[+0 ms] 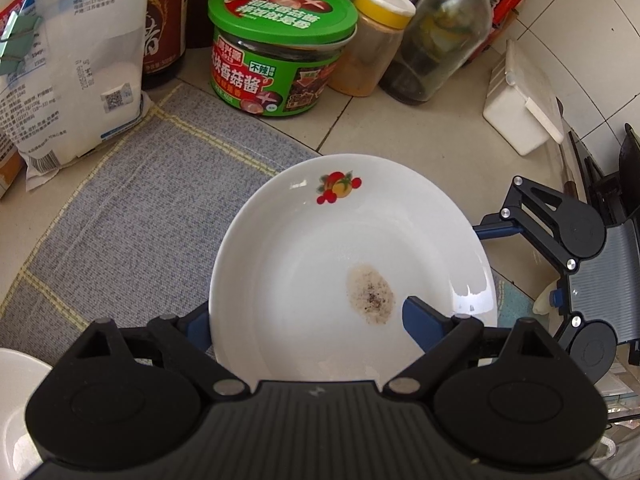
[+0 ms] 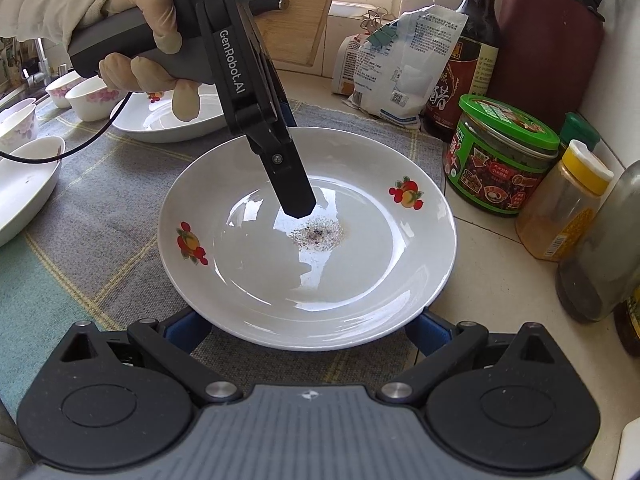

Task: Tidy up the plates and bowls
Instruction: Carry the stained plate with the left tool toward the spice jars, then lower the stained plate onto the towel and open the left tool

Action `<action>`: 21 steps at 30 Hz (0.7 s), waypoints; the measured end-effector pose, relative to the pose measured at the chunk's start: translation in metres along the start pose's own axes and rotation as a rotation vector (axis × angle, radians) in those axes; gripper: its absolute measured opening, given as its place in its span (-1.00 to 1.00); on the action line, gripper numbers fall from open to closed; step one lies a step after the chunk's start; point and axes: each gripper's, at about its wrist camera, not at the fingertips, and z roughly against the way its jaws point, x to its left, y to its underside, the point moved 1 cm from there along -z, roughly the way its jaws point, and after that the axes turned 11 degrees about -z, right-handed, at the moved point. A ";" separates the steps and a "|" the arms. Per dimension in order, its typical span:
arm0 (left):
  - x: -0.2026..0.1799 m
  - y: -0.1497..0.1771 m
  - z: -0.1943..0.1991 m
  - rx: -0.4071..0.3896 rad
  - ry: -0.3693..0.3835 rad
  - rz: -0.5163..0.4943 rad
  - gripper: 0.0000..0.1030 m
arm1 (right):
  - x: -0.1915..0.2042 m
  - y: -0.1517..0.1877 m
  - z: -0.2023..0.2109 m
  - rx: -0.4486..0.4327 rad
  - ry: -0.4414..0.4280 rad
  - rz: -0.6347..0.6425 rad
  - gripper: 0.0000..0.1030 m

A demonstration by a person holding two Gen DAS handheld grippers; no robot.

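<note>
A white plate (image 1: 320, 248) with fruit prints and a brown stain rests on a grey checked cloth (image 1: 132, 200). It also shows in the right wrist view (image 2: 360, 272). My left gripper (image 1: 306, 316) grips the plate's near rim, one finger inside (image 1: 420, 320), one outside under the rim. In the right wrist view the left gripper's finger (image 2: 294, 192) reaches into the plate. My right gripper (image 2: 306, 328) is open, its jaws under the plate's near rim on either side, apart from it. Another plate (image 2: 168, 120) and several bowls (image 2: 92, 98) stand far left.
A green-lidded sauce jar (image 1: 280, 60), a yellow-capped spice jar (image 1: 372, 48), a glass bottle (image 1: 440, 40), a white bag (image 1: 80, 60) and a white box (image 1: 520, 108) line the tiled counter behind the plate. A shallow white dish (image 2: 24, 184) lies at left.
</note>
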 end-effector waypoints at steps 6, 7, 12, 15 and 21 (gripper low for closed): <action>-0.006 0.000 0.008 -0.040 -0.055 -0.024 0.83 | 0.000 0.002 0.003 -0.004 0.012 -0.019 1.00; -0.006 0.001 0.011 -0.046 -0.061 -0.020 0.83 | 0.000 0.002 0.004 -0.006 0.014 -0.024 1.00; -0.011 0.007 0.026 -0.061 -0.093 -0.011 0.83 | 0.002 0.008 0.013 -0.007 0.031 -0.051 1.00; -0.016 0.015 0.039 -0.079 -0.111 0.001 0.83 | 0.006 0.011 0.021 -0.013 0.048 -0.064 1.00; -0.038 0.032 0.067 -0.129 -0.183 0.004 0.83 | 0.018 0.015 0.035 -0.050 0.083 -0.116 1.00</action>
